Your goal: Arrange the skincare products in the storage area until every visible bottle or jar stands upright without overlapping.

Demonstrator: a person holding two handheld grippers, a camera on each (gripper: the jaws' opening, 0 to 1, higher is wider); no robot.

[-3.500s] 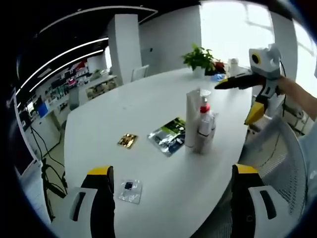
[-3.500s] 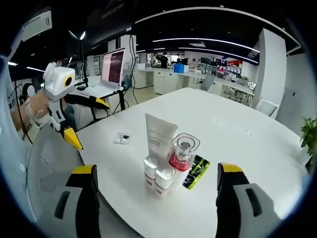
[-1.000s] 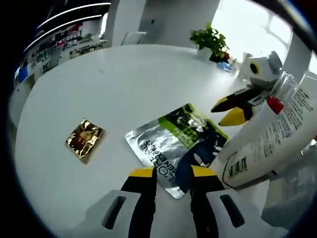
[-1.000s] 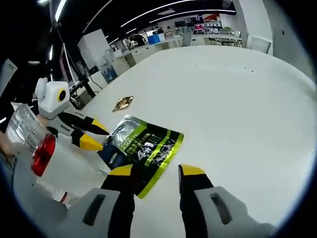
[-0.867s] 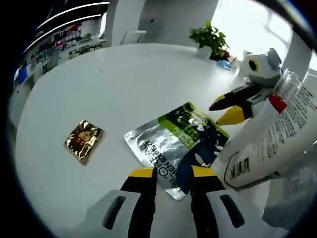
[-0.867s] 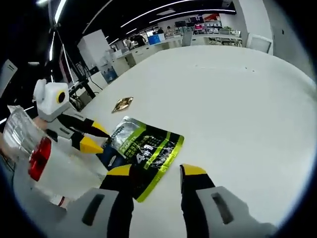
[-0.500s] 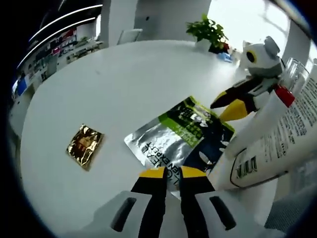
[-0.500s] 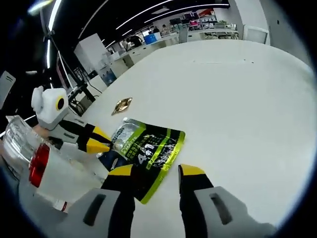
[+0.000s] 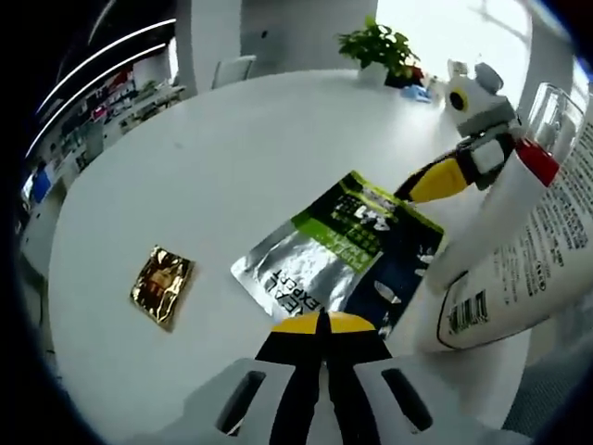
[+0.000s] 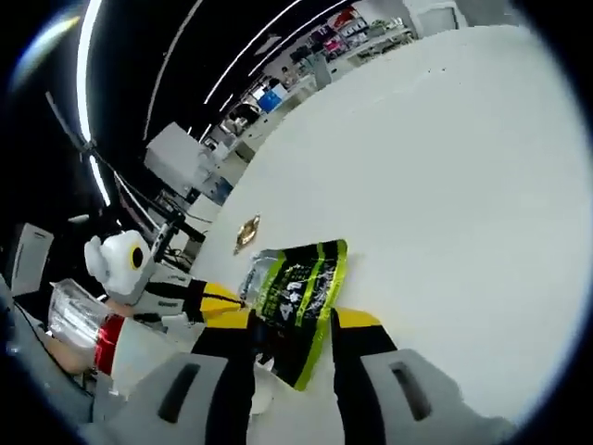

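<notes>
A silver, green and blue foil sachet (image 9: pixel 338 252) lies on the white table (image 9: pixel 232 158). My left gripper (image 9: pixel 320 323) is shut on its near corner. The right gripper (image 9: pixel 435 181) reaches the sachet's far edge from the right. In the right gripper view, that gripper (image 10: pixel 292 320) is open with the sachet (image 10: pixel 296 297) between its jaws, and the left gripper (image 10: pixel 222 298) holds the sachet's other side. A white tube (image 9: pixel 519 269) stands at the right beside a clear-capped bottle with a red collar (image 9: pixel 542 139). The same tube (image 10: pixel 139 357) and bottle (image 10: pixel 83 320) sit low at the left.
A small gold foil packet (image 9: pixel 162 275) lies apart on the table to the left of the sachet, and is also the gold packet (image 10: pixel 247 234) beyond the sachet. A potted plant (image 9: pixel 378 42) stands at the table's far edge. Desks and shelves fill the room behind.
My left jaws have come together onto the sachet's corner. The right gripper view has tilted and moved closer, so the sachet's end now sits between the right jaws.
</notes>
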